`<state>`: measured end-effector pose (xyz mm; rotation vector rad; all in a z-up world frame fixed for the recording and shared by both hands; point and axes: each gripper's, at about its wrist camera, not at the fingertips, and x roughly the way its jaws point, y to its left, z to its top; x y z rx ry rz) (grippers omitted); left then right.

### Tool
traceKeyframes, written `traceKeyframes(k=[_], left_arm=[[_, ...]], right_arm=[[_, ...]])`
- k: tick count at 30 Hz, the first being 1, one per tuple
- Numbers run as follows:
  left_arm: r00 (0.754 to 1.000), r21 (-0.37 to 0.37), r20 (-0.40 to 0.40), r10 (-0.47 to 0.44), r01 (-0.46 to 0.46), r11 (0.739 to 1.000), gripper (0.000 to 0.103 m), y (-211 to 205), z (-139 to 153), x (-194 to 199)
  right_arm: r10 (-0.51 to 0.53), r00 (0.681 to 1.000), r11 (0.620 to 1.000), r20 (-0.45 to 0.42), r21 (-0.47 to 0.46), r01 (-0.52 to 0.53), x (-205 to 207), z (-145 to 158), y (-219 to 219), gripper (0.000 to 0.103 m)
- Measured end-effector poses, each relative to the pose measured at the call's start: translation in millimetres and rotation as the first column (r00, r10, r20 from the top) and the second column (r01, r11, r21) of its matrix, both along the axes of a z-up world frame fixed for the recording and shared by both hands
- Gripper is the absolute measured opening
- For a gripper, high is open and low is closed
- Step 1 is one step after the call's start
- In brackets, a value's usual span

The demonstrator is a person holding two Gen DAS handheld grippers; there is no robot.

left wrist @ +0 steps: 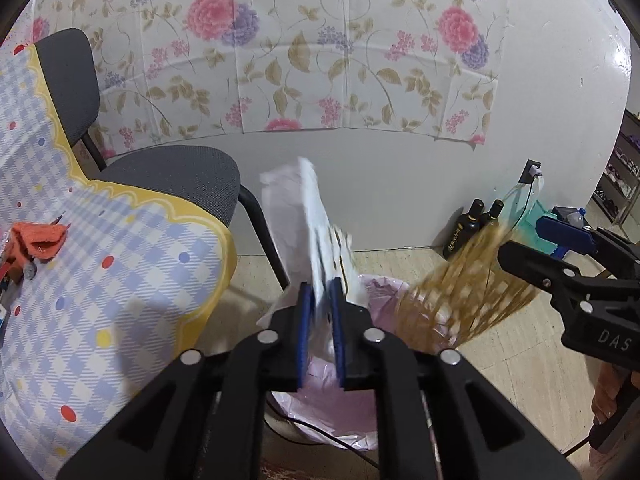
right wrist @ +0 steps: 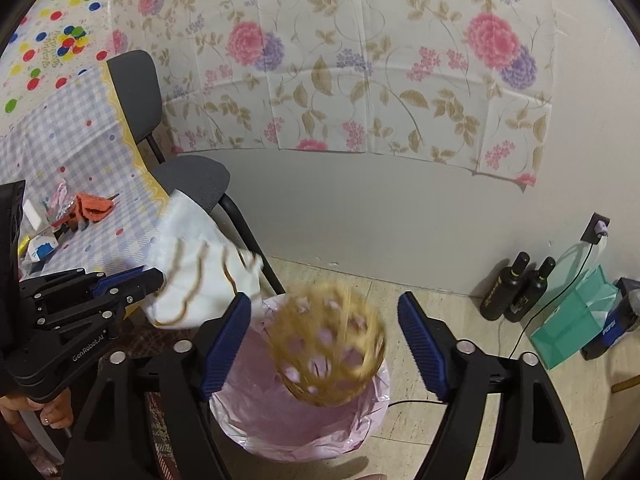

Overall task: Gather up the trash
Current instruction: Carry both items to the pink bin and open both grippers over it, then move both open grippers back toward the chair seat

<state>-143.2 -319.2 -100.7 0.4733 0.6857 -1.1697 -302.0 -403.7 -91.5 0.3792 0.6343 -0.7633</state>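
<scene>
A waste bin lined with a pink bag [right wrist: 304,428] stands on the floor below both grippers, and its pink bag [left wrist: 332,408] also shows under my left fingers. My left gripper [left wrist: 320,288] has a white paper with gold scalloped lines [left wrist: 304,220] between its blue pads; the pads stand slightly apart and the paper is blurred. From the right wrist view, that paper [right wrist: 196,276] sticks out of the left gripper [right wrist: 154,280]. My right gripper [right wrist: 324,300] stands wide open. A blurred golden mesh ball [right wrist: 328,344] hangs free between its fingers, over the bin, touching neither pad.
A grey chair [left wrist: 172,176] stands left of the bin. Beside it is a table with a checked cloth [left wrist: 100,280], bearing an orange cloth [left wrist: 40,240] and small clutter. Two dark bottles [right wrist: 516,288], a green bag [right wrist: 572,320] and a cable sit by the wall.
</scene>
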Motion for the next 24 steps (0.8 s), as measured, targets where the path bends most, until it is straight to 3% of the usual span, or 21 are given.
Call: traceKeyframes(k=[2,11,16,20,24], left_arm=[[1.000,0.002,0.000,0.012,-0.012,1.000,0.032,0.0,-1.0,5.1],[0.984,-0.057,0.065,0.166,-0.162,0.985,0.065,43.4,31.4,46.6],[0.959,-0.106,0.121,0.255,-0.243,0.964,0.072,94.3,61.2,70.8],[0.940,-0.145,0.163,0.300,-0.278,0.950,0.074,136.2,81.4,89.0],[0.928,-0.140,0.170,0.332,-0.310,0.940,0.075,167.7,84.9,107.8]], right_arm=[[0.000,1.000,1.000,0.002,0.010,0.000,1.0,-1.0,-2.5,0.079],[0.057,0.997,0.998,0.042,-0.031,-0.055,12.6,35.2,12.9,0.079],[0.124,0.988,0.989,0.095,-0.096,-0.115,21.4,86.5,43.1,0.079],[0.191,0.959,0.974,0.209,-0.159,-0.160,29.3,133.9,67.3,0.079],[0.211,0.949,0.974,0.234,-0.137,-0.183,52.8,154.1,82.5,0.079]])
